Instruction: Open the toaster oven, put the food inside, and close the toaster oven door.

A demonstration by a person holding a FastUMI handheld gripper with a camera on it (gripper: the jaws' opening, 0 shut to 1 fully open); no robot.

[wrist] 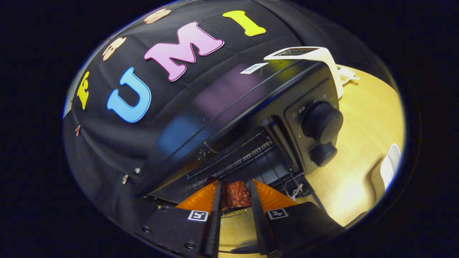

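Tongs [235, 195] gripped the food [235, 193] at the open toaster oven [229, 118].
Both fingers pressed a reddish-brown piece, just short of the rack [233, 159]; doing this well likely meant keeping level, reaching deeper over the wires, then releasing.
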